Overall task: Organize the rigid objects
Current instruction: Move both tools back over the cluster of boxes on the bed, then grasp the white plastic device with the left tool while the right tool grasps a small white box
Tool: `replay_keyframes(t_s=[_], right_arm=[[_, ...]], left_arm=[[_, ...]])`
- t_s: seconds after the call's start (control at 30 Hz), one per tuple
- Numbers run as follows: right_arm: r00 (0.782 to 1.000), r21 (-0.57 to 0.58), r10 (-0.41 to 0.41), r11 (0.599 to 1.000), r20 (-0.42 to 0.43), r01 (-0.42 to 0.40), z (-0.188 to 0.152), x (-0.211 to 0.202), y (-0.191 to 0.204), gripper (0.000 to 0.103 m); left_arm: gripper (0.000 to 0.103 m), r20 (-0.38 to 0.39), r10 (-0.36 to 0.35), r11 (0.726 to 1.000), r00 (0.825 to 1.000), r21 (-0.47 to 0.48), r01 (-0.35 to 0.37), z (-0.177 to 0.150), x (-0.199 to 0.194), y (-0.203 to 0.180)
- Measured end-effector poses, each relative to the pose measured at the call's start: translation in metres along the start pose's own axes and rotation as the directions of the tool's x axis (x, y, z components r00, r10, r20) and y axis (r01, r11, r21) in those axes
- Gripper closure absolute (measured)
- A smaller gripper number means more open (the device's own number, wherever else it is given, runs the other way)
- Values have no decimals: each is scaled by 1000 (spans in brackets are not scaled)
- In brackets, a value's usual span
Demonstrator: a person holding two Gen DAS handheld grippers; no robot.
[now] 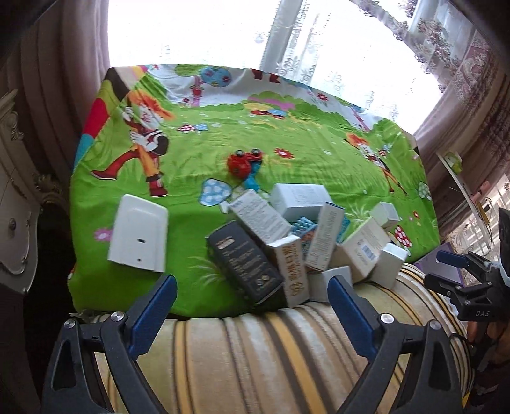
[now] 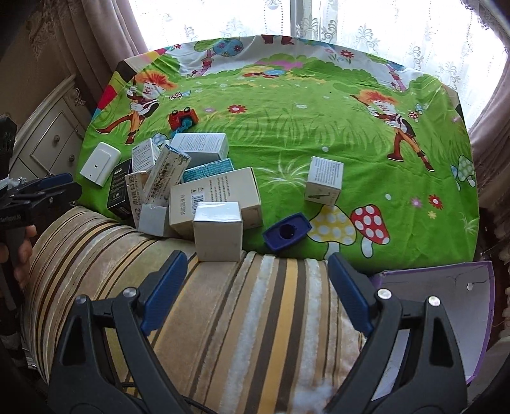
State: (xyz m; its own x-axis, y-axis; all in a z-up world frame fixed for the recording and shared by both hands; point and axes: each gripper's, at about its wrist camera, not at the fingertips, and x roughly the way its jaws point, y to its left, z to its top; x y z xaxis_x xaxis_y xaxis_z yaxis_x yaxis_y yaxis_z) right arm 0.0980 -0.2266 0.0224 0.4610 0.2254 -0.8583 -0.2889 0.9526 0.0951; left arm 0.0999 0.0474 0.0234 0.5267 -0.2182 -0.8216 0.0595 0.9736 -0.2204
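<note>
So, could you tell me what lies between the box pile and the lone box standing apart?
Right wrist view: only bare green cloth between the pile and the lone box.

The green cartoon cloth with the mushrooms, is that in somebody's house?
Probably yes, a room in a home: lace curtains cover a bright window, a carved white cabinet stands beside the cloth, and a striped cushion lies in front.

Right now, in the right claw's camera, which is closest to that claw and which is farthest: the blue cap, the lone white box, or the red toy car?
From the right claw:
1. Blue cap, just ahead at the sheet's near edge.
2. Lone white box, farther back, slightly right.
3. Red toy car, far back on the left, behind the box pile.
</note>
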Motion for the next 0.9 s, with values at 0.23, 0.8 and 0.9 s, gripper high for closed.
replay_keyframes(t_s=[0.23,0.8,0.9], right_arm=[[1000,-21,12,1000,-28,-12,8,16,15,12],[998,-24,9,1000,-59,-11,23,39,23,12],[998,-27,10,1000,-59,-12,24,41,23,12]], left_arm=[[16,-4,89,993,996,-80,-89,7,8,60],[15,-76,515,839,854,249,-484,22,75,42],[15,-81,573,797,815,288,-532,23,86,41]])
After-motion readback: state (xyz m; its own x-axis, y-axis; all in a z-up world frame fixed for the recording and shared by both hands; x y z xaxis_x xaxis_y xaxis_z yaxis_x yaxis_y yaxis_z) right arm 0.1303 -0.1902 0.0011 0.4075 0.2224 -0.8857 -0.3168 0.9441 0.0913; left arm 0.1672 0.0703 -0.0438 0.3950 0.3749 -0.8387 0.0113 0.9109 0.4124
